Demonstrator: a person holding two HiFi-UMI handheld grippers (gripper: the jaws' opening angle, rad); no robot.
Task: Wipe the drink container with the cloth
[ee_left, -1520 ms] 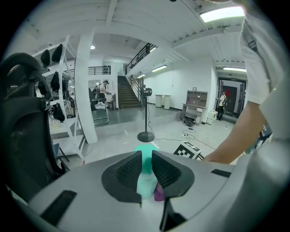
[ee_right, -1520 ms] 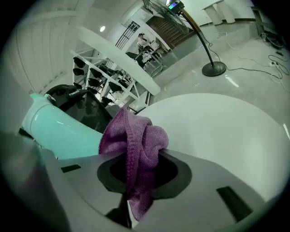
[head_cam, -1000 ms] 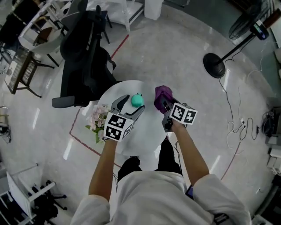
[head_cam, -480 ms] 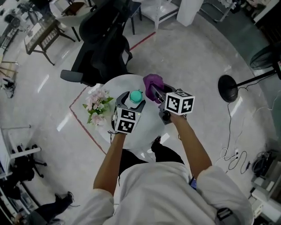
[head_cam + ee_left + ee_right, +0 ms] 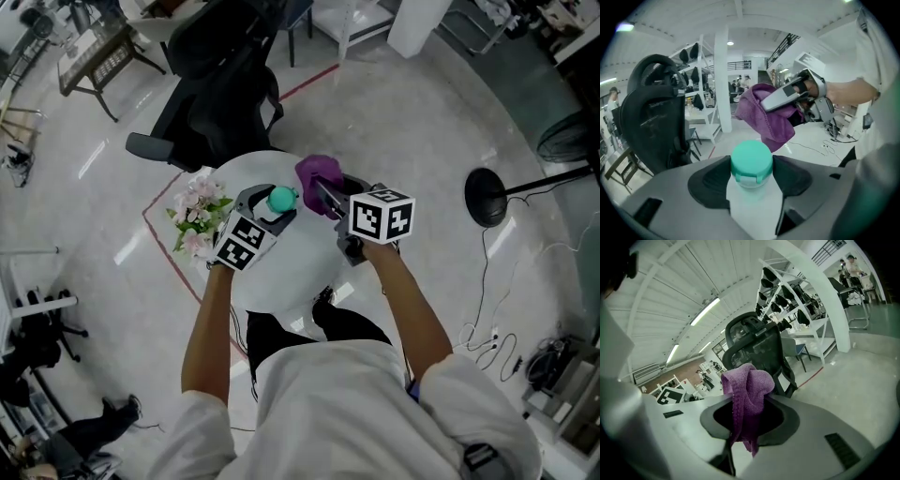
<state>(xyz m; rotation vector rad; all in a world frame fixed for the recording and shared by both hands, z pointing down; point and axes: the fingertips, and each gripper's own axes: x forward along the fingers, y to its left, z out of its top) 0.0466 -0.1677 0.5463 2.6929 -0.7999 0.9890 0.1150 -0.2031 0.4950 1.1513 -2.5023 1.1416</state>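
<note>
While my left claw, which has just been closing, pinches the drink container at its green cap over the round white surface, my right claw is clamped tight on the purple cloth, which hangs just beside that cap. To wipe well, I judge I should hold the bottle steady, lay a loose fold flat against its side, and stroke gently so the narrow grip does not slip.
</note>
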